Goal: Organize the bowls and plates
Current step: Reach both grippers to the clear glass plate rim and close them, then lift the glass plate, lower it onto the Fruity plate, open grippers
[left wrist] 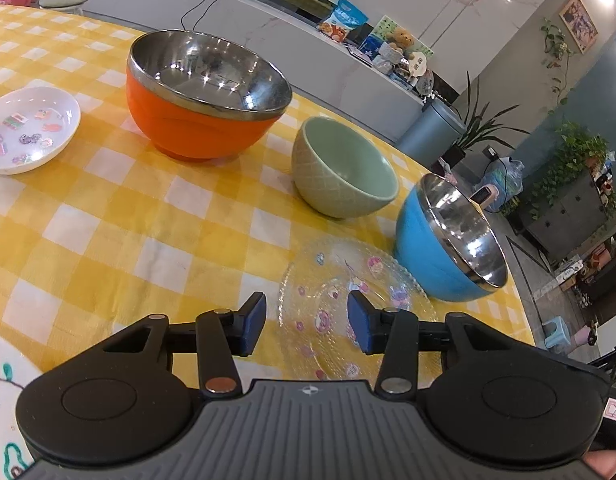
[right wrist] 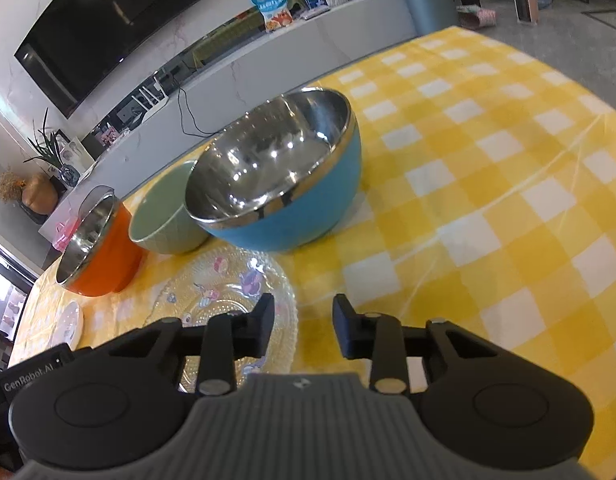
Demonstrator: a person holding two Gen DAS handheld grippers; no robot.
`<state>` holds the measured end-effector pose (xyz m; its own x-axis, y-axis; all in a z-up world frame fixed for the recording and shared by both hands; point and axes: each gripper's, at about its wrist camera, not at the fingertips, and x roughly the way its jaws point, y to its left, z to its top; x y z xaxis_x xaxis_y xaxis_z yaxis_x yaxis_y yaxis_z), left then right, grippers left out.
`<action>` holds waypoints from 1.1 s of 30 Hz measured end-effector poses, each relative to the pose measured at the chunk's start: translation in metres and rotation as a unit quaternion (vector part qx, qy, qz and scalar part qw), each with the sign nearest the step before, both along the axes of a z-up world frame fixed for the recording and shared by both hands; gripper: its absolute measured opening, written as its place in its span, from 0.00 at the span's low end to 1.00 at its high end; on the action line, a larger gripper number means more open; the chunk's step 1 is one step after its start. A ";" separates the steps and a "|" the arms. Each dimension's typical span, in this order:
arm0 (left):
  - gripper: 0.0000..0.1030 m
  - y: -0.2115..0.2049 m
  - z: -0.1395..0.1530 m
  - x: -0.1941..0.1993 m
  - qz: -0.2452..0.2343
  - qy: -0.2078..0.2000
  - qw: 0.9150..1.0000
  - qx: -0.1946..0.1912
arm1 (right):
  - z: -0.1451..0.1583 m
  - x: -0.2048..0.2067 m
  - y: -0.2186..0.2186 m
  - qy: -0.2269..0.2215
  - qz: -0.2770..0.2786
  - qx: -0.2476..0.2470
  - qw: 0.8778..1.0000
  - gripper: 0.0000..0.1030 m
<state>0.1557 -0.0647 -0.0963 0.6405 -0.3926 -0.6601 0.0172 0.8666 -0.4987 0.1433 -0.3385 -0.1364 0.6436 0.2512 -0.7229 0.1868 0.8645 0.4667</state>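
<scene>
A clear glass plate (left wrist: 332, 280) with cartoon prints lies flat on the yellow checked table (left wrist: 108, 240). My left gripper (left wrist: 307, 326) hovers open over its near edge, nothing pinched between the blue pads. Behind it stand an orange steel-lined bowl (left wrist: 204, 120), a green ceramic bowl (left wrist: 340, 172) and a blue steel-lined bowl (left wrist: 432, 256). In the right wrist view my right gripper (right wrist: 304, 326) is open at the glass plate's (right wrist: 220, 280) right rim, its left finger over the rim and bare cloth in the gap. The blue bowl (right wrist: 300, 208), green bowl (right wrist: 164, 216) and orange bowl (right wrist: 108, 256) sit beyond.
A small white plate (left wrist: 28, 128) with stickers sits at the far left. Another white plate (left wrist: 4, 400) with drawings peeks in at the bottom left. The table's edge runs just behind the bowls. To the right lies open checked cloth (right wrist: 488, 200).
</scene>
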 end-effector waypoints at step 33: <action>0.09 0.010 0.000 -0.003 0.002 -0.006 1.000 0.016 | -0.008 -0.001 -0.005 0.011 -0.002 0.062 0.998 0.06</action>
